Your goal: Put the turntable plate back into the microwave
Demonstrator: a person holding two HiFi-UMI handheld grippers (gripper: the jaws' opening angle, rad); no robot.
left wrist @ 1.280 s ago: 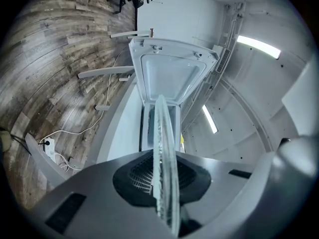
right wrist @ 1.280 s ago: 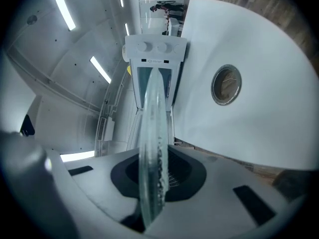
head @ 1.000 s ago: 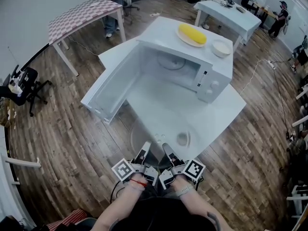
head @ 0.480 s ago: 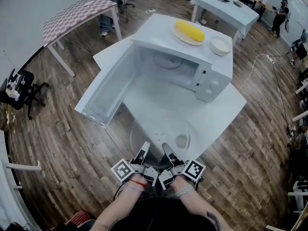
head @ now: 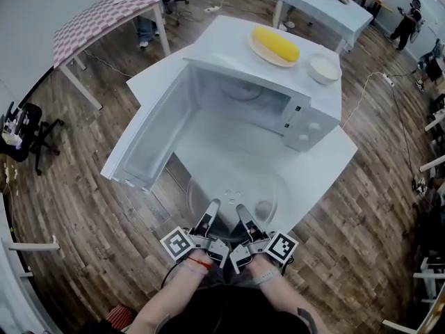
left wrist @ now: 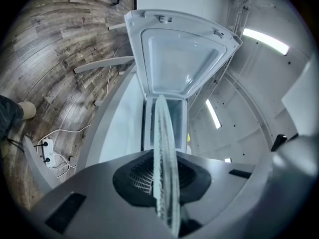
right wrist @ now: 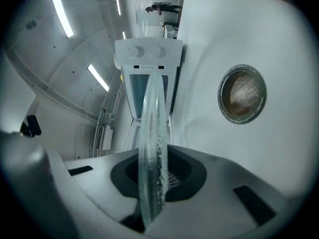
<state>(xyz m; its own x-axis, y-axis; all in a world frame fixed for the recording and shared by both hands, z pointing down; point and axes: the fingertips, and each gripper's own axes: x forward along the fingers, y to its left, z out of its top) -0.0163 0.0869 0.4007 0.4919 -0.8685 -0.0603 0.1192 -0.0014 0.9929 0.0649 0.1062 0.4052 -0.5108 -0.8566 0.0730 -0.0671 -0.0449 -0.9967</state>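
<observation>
- White table (head: 327, 165) carries the open microwave (head: 306, 110), well above a wooden floor (head: 83, 186).
- Likely risk: the left gripper (head: 208, 211) and right gripper (head: 243, 213) each pinch only the near rim, so the glass may slip or tip.
- Turntable plate (head: 233, 190): clear, round, roughly level, at the table's near edge, facing the cavity.
</observation>
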